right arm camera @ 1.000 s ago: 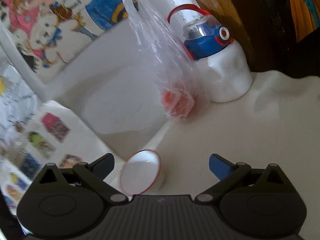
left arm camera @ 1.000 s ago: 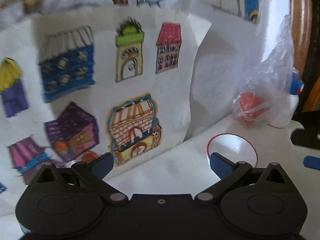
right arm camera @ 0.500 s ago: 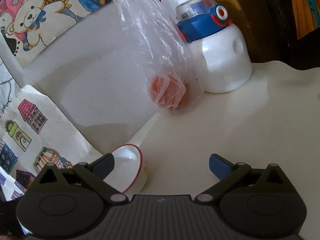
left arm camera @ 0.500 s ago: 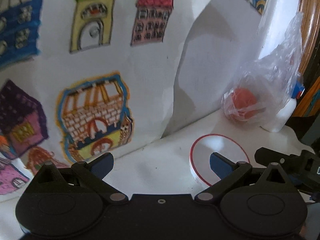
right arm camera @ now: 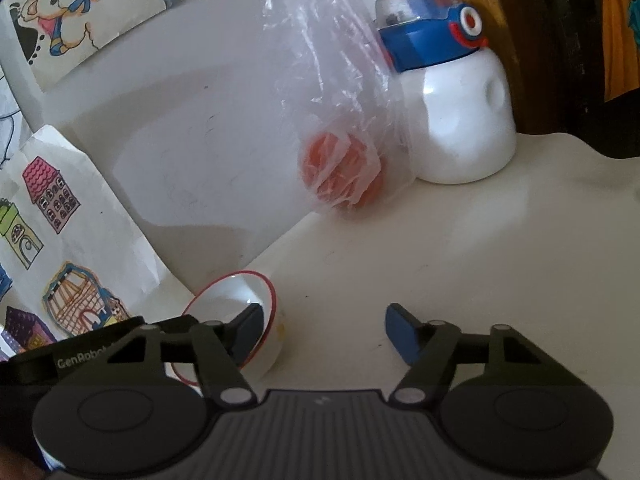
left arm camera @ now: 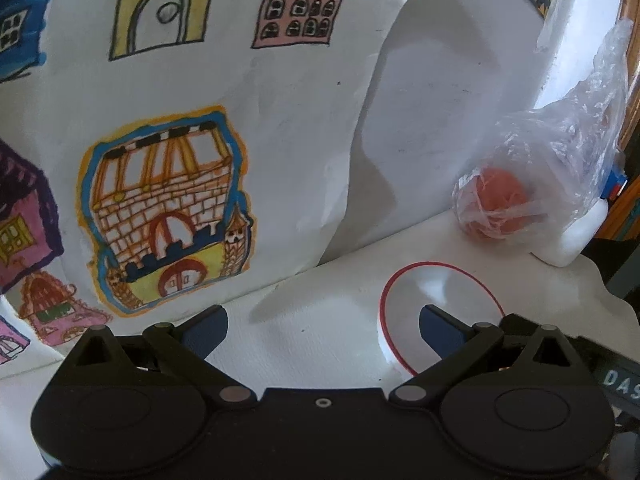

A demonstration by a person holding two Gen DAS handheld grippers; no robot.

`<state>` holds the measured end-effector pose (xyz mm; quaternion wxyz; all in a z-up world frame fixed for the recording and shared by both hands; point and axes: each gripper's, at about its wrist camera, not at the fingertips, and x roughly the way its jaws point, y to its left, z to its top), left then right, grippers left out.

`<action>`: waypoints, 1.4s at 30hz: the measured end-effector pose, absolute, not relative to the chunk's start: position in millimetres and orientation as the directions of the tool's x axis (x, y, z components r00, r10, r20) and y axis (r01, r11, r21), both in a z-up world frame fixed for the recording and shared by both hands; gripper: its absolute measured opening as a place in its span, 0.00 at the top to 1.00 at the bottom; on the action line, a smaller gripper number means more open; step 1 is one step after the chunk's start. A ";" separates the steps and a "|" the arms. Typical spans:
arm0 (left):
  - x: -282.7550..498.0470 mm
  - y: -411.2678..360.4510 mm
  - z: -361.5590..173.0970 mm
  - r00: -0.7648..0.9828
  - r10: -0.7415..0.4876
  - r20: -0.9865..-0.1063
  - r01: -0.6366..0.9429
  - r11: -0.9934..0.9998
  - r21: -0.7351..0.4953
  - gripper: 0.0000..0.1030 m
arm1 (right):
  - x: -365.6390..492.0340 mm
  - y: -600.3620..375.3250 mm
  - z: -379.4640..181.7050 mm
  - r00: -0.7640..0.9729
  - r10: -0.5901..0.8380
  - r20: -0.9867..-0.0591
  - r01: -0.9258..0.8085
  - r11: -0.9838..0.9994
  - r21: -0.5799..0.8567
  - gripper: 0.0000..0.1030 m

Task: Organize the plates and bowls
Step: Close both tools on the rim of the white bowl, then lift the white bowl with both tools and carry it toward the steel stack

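A small white bowl (left arm camera: 448, 292) with a red rim stands on the white table (left arm camera: 320, 344), close to the wall. My left gripper (left arm camera: 322, 330) is open; its right finger reaches into the bowl, so the bowl's left rim lies between the jaws. My right gripper (right arm camera: 324, 334) is closing. Its left finger is inside the bowl (right arm camera: 232, 300) and its right finger stands well clear on the bare table (right arm camera: 440, 260), so only the bowl's right wall sits between the pads, and they are not pressing on it. Each gripper's body shows at the edge of the other's view.
A clear plastic bag (right arm camera: 340, 176) holding something orange-red lies behind the bowl. Beside it stands a white bottle (right arm camera: 460, 120) with a blue lid. A sheet of coloured house drawings (left arm camera: 180, 200) leans on the wall at the left. The table's wavy edge (right arm camera: 580, 148) runs at the right.
Both grippers have come down and closer to the bowl, one from each side. The right gripper's jaws have narrowed. The left gripper's right finger now reaches into the bowl.
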<state>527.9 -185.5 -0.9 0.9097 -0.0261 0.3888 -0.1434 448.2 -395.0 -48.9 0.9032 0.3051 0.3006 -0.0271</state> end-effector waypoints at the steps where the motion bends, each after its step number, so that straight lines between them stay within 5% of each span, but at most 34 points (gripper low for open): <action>1: 527.8 -186.1 -0.8 0.658 -0.278 -0.700 0.242 0.958 -0.153 0.01 | 448.2 -394.4 -49.4 0.819 0.142 -0.556 0.227 0.810 0.541 0.37; 9: 532.2 -193.4 -3.4 0.648 -0.289 -0.705 0.260 0.954 -0.151 0.10 | 449.5 -393.3 -51.0 0.825 0.164 -0.541 0.209 0.801 0.561 0.47; 15: 538.3 -201.1 -7.6 0.612 -0.332 -0.717 0.292 0.938 -0.185 0.32 | 448.9 -394.2 -53.2 0.837 0.218 -0.503 0.162 0.778 0.607 0.65; 17: 537.7 -202.1 -8.9 0.605 -0.341 -0.719 0.300 0.935 -0.191 0.48 | 448.7 -394.9 -53.8 0.838 0.225 -0.497 0.158 0.772 0.616 0.66; 30: 532.3 -203.4 -6.3 0.576 -0.404 -0.711 0.337 0.909 -0.244 0.75 | 449.8 -391.2 -53.9 0.832 0.274 -0.482 0.126 0.753 0.646 0.85; 32: 531.1 -205.3 -5.6 0.564 -0.423 -0.709 0.348 0.901 -0.260 0.87 | 449.3 -390.3 -54.1 0.832 0.266 -0.486 0.133 0.755 0.642 0.86; 42: 518.9 -206.4 5.6 0.584 -0.419 -0.695 0.350 0.903 -0.250 0.90 | 443.0 -381.6 -51.1 0.825 0.263 -0.500 0.142 0.760 0.634 0.92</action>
